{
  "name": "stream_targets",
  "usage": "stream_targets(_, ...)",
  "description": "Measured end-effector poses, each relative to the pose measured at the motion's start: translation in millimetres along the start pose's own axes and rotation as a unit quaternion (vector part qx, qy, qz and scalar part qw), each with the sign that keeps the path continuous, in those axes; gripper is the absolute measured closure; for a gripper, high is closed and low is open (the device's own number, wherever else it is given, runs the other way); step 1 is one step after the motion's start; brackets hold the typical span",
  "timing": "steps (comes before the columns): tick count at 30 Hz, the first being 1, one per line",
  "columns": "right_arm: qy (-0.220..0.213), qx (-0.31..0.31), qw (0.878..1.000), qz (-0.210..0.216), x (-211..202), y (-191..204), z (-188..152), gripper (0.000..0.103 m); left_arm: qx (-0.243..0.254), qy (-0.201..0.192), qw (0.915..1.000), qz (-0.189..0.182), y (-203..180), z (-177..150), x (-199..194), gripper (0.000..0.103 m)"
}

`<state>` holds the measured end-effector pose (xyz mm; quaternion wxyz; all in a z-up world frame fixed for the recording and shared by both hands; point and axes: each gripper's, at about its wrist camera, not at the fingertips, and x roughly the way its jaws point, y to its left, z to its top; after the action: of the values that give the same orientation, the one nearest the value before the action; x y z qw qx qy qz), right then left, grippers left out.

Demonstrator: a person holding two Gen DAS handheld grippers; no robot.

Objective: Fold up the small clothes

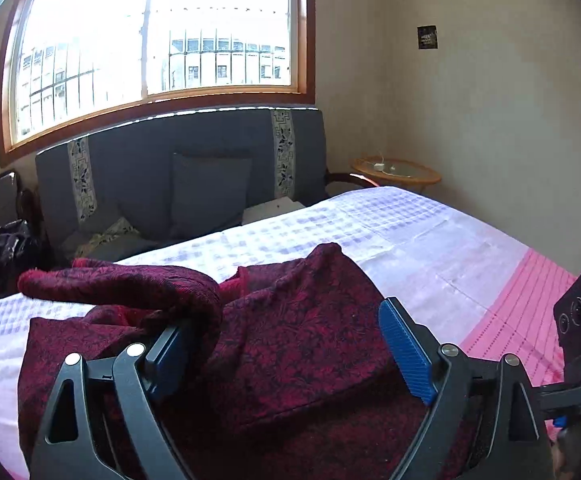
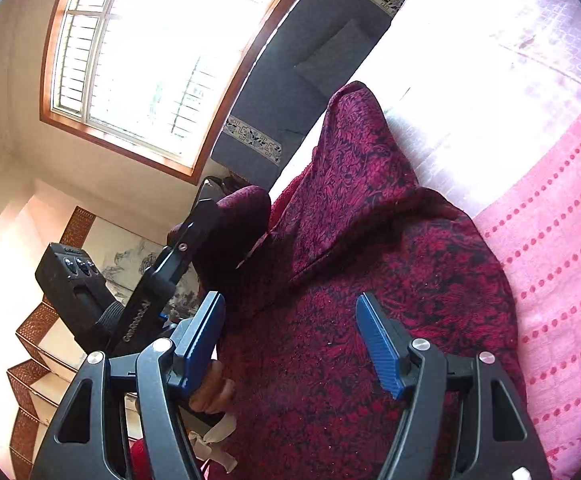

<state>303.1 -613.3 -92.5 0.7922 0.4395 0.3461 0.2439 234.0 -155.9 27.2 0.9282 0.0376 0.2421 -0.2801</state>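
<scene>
Both sets of jaws stand wide apart, nothing pinched. On our left gripper (image 1: 290, 344) the blue pads straddle the maroon garment (image 1: 290, 320); a raised roll of the cloth drapes over the left finger (image 1: 166, 354), draped and not clamped as far as we can tell. Our right gripper (image 2: 290, 344) hovers over the same garment (image 2: 370, 280), pads clear of it.

Garment lies partly folded on the bed sheet (image 1: 430, 248), a flap laid across the body, one sleeve-like roll (image 1: 130, 284) sticking up near the bed's left edge.

Risks, as we judge them:
- the draped roll snags on the left finger, so pulling away could drag the fold open
- the roll is close to the bed edge and could slide off
- the two grippers sit close together and could knock each other on the next grab
- a pinch could catch the sheet along with the cloth

No containers in use. Farther back: grey sofa (image 1: 194, 168), round side table (image 1: 394, 170) with something small and white on it, window (image 1: 158, 36).
</scene>
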Motion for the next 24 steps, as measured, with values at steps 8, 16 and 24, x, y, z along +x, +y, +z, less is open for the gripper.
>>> stream_targets(8, 0.004, -0.044, 0.999, -0.020, 9, 26, 18, 0.036, -0.099, -0.032, 0.9946, -0.007, 73, -25, -83, 0.015)
stream_targets(16, 0.050, -0.164, 0.983, -0.065, 72, 106, 14, 0.033, -0.239, 0.009, 0.9688, 0.064, 166, -99, -83, 0.015)
stream_targets(24, 0.049, -0.353, 0.904, -0.235, 144, 159, -57, 0.026, -0.291, -0.002, 0.9549, 0.058, 182, -115, -86, 0.015)
